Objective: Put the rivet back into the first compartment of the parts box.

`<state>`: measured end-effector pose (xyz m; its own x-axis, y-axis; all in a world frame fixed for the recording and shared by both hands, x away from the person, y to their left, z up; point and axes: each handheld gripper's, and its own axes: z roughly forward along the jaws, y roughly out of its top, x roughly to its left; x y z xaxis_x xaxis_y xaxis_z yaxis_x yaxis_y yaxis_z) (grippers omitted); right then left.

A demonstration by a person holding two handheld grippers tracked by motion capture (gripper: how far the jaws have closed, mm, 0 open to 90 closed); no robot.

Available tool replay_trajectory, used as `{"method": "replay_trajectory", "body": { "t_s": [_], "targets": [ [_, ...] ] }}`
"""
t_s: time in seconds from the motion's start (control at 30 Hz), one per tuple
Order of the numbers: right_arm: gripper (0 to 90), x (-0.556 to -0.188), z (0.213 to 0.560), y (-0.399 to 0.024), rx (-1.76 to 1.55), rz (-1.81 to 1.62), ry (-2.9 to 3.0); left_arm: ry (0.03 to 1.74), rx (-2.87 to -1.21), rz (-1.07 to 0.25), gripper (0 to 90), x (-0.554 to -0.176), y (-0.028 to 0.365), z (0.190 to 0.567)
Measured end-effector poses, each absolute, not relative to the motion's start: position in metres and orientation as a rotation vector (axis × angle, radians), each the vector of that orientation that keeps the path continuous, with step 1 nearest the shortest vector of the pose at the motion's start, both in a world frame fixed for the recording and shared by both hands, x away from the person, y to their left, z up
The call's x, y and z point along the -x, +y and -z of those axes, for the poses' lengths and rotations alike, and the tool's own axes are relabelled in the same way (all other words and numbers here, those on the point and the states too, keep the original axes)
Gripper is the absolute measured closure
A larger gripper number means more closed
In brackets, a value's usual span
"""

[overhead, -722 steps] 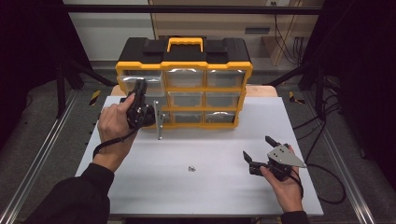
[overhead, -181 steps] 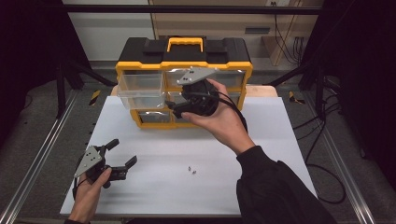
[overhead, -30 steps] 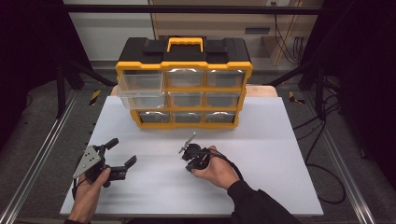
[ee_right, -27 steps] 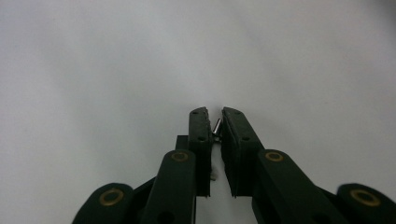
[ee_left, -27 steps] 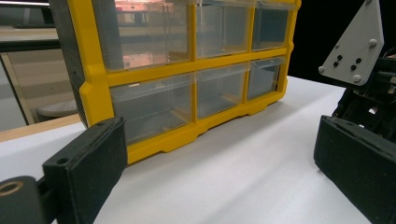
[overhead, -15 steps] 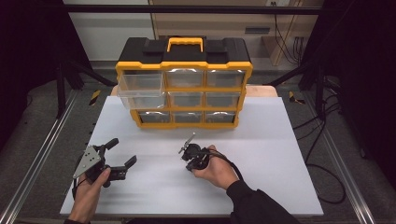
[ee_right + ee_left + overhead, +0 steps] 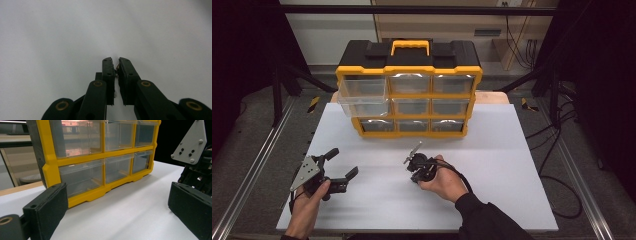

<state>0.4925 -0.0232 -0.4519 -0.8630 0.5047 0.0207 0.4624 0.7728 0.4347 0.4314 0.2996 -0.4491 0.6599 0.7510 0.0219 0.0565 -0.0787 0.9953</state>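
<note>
White tabletop (image 7: 512, 165) in front of a yellow-and-black drawer organizer (image 7: 409, 90). Right gripper (image 7: 116, 65), near the organizer's front, points down with jaws nearly together, pinching a tiny metallic part (image 7: 116, 66), probably a small screw, against the table. Left gripper (image 7: 337, 165), farther to the organizer's left front, rests with jaws spread wide.

Light: from overhead; my white table (image 7: 512, 165) is bright, the surroundings are nearly black.
Glare: pale streaks on the organizer (image 7: 409, 95) drawer fronts.
Shadows: soft under my hands.
Blur: my right gripper (image 7: 116, 65) jaws are soft at 6 o'clock.
Vignetting: grey at 1 o'clock.
</note>
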Motion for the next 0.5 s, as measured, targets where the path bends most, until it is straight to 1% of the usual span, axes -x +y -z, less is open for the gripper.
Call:
{"method": "replay_trajectory", "body": {
  "t_s": [0.5],
  "targets": [
    [83.3,-0.4938,0.4492,-0.0270,-0.785,-0.693,2.859,0.688,-1.563,-0.657,2.9,-0.4314,0.2996,0.4490]
  ]
}}
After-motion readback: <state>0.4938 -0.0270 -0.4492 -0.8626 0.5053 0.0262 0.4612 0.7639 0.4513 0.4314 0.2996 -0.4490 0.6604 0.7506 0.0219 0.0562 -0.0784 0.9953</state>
